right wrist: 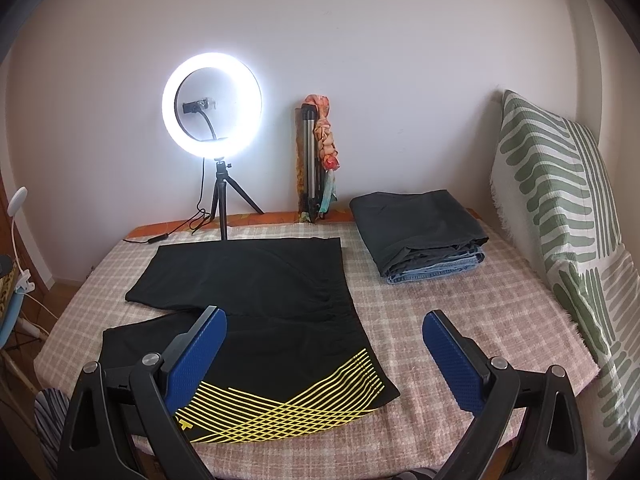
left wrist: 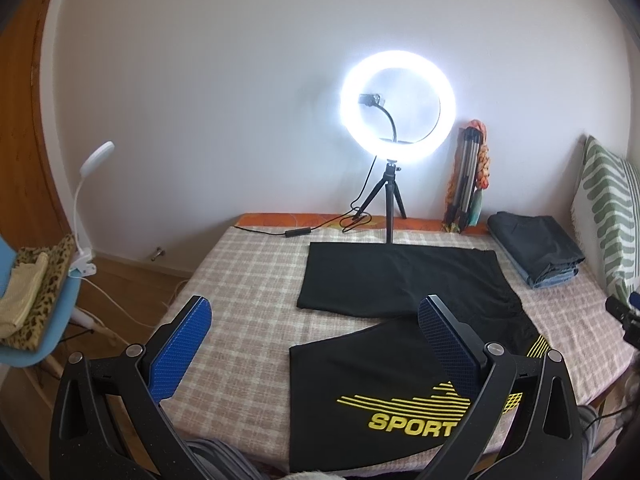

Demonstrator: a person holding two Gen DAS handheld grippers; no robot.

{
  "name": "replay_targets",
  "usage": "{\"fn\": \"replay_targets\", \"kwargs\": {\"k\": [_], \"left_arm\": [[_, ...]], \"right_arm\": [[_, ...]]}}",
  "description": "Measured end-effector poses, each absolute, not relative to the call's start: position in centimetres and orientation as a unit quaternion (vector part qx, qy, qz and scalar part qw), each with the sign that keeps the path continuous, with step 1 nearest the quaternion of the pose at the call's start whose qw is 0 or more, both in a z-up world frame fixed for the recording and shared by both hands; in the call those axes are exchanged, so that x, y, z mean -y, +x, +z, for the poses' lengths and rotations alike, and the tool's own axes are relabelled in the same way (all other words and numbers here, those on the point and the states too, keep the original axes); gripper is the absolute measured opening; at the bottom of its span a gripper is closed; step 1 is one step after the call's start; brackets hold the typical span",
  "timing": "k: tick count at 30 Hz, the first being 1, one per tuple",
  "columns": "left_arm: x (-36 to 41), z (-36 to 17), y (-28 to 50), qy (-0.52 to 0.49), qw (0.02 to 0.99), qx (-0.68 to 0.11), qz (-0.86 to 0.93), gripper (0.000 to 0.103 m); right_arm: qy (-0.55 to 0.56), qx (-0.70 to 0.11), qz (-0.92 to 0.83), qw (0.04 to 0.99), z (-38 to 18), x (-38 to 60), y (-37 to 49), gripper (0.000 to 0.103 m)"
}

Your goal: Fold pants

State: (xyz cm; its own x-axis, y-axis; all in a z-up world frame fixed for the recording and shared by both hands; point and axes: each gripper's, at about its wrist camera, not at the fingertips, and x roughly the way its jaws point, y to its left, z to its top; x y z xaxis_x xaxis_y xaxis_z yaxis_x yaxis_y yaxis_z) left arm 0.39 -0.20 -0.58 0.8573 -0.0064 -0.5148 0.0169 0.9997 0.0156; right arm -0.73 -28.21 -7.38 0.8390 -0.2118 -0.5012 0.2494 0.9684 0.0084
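Your black pants (left wrist: 384, 344) lie spread flat on the checked blanket (left wrist: 248, 280), two legs pointing left, the waist to the right. On the near leg you can read "SPORT" in yellow, under yellow stripes; a yellow crossed-line pattern sits by the waist. One stack of folded clothes (right wrist: 420, 232) rests well apart at the far right, beside one green-patterned pillow (right wrist: 560, 208). One lit ring light (right wrist: 212, 105) stands behind. Your left gripper (left wrist: 316, 344) hovers over the near leg, wide open, holding nothing. Your right gripper (right wrist: 324, 356) hovers above the waist edge, equally wide, empty.
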Motion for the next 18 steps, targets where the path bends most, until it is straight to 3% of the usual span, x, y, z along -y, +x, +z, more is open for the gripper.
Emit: {"fn": "replay_targets", "kwargs": {"k": [9, 15, 18], "left_arm": [[-1.3, -1.9, 1.7, 0.016, 0.953, -0.299, -0.037, 0.100], [-2.2, -4.1, 2.5, 0.033, 0.944, -0.321, -0.066, 0.076], [-2.6, -5.2, 3.0, 0.020, 0.934, -0.344, -0.094, 0.059]], "right_arm": [[0.018, -0.260, -0.108, 0.959, -7.7, 28.7, -0.2, 0.099], [0.002, -0.267, -0.096, 0.959, -8.1, 29.6, 0.7, 0.094], [-0.014, -0.278, -0.074, 0.958, -8.6, 30.2, 1.3, 0.091]]}}
